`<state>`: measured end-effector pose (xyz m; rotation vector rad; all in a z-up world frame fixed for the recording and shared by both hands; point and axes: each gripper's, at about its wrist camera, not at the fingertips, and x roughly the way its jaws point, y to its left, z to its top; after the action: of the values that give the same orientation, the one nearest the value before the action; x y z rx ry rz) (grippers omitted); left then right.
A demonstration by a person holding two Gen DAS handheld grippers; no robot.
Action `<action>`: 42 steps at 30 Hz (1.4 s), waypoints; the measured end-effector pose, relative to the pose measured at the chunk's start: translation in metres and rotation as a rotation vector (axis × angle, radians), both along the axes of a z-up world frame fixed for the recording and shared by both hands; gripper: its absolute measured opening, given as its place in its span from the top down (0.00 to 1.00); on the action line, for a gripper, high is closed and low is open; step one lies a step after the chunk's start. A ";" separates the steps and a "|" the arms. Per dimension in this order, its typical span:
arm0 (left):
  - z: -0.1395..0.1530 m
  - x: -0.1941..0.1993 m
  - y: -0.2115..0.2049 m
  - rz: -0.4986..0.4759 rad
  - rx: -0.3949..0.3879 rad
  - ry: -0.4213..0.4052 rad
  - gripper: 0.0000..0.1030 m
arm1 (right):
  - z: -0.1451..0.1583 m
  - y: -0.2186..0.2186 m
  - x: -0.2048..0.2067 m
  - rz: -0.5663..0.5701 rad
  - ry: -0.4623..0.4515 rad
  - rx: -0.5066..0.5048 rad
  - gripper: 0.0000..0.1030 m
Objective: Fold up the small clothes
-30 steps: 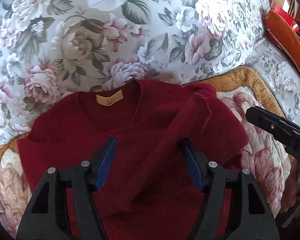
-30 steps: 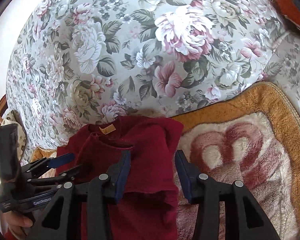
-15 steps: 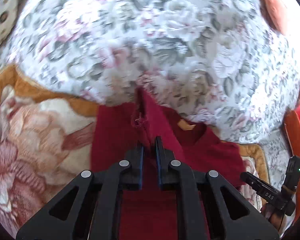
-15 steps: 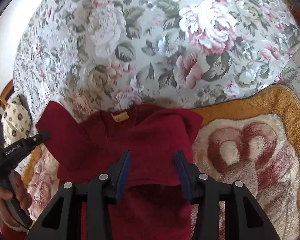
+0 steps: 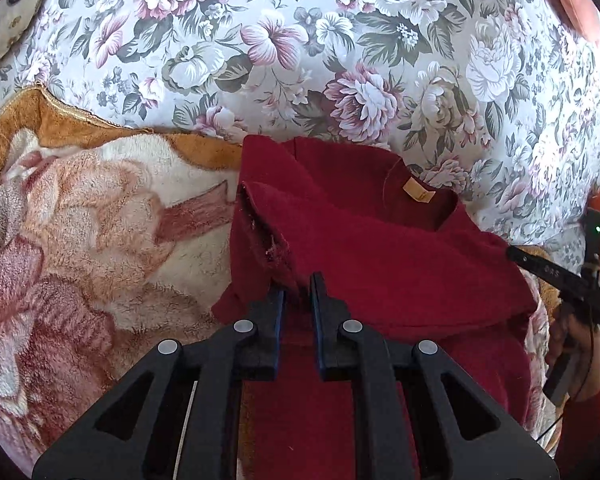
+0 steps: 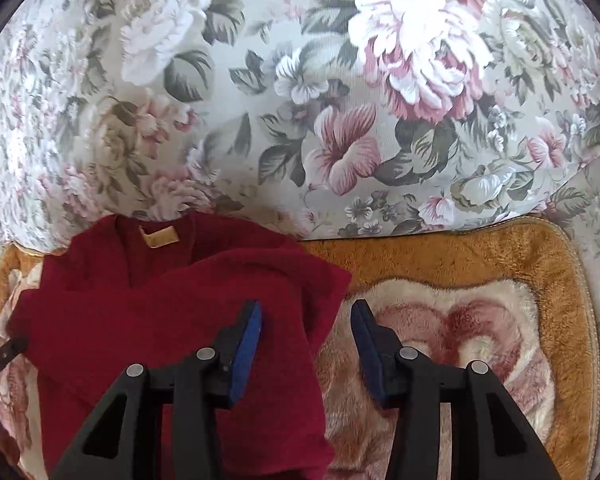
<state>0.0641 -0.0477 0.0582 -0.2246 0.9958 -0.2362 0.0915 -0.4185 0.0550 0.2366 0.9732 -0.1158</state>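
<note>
We see a dark red top (image 5: 379, 248) lying on a fleecy blanket (image 5: 100, 240) with a rose pattern and an orange-brown border, its neck end toward the flowered cushion (image 5: 300, 60) behind it. A small tan label (image 5: 417, 193) shows inside the neckline. Both sleeve sides are laid in over the body, so the red cloth sits in overlapping layers.

Our left claw (image 5: 298, 296) is nearly closed, its blue-padded fingers pinching a raised fold of the top near the garment's left edge, where a frayed seam shows. Our right claw (image 6: 305, 328) stands wide open, gripping nothing: one blue pad hangs over the red cloth, the other over the bare blanket, with the top's right edge between them.

In the left view the right claw's black body and the hand (image 5: 575, 344) holding it appear at the far edge.
</note>
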 end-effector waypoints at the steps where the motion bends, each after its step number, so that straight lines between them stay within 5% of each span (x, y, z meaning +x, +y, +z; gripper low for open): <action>1: -0.003 0.002 -0.001 0.000 0.009 0.007 0.90 | -0.008 -0.005 0.010 -0.031 0.004 0.000 0.66; 3: -0.010 0.006 -0.001 0.000 0.016 0.025 0.90 | -0.025 -0.013 0.030 -0.087 0.041 -0.041 0.67; 5: -0.012 0.006 0.000 0.001 0.012 0.036 0.90 | -0.037 -0.021 0.037 -0.092 0.072 0.031 0.67; 9: 0.002 -0.005 0.006 0.003 0.009 0.009 0.90 | 0.004 -0.023 0.001 -0.071 -0.016 0.050 0.67; 14: 0.032 -0.026 0.010 0.044 0.037 -0.108 0.85 | 0.035 0.007 -0.054 0.107 -0.084 0.049 0.67; 16: 0.035 -0.026 0.009 0.042 0.022 -0.124 0.66 | 0.027 0.019 -0.064 0.151 -0.060 0.015 0.67; 20: 0.006 -0.010 -0.004 0.025 0.061 -0.033 0.60 | -0.010 0.035 -0.069 0.177 0.045 -0.137 0.67; 22: -0.016 0.001 -0.008 0.029 0.104 0.048 0.60 | -0.019 0.034 -0.069 0.175 0.006 -0.135 0.66; 24: -0.016 0.002 -0.008 0.038 0.131 0.031 0.60 | -0.016 0.029 -0.074 0.168 0.014 -0.104 0.65; 27: -0.009 -0.002 0.001 0.033 0.070 0.079 0.60 | 0.002 0.020 -0.090 0.131 0.004 -0.021 0.65; 33: 0.024 -0.057 0.016 -0.054 0.065 0.069 0.59 | 0.020 0.014 -0.155 0.154 -0.006 0.112 0.63; 36: 0.030 -0.091 0.018 -0.113 0.063 0.078 0.50 | 0.014 0.018 -0.181 0.159 0.022 0.130 0.62; 42: 0.012 -0.131 0.025 -0.095 0.034 0.120 0.49 | -0.016 0.020 -0.173 0.102 0.052 0.151 0.61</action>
<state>-0.0672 -0.0231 0.0700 -0.1618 1.1306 -0.2945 -0.0812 -0.3987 0.0388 0.3235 1.0449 0.0455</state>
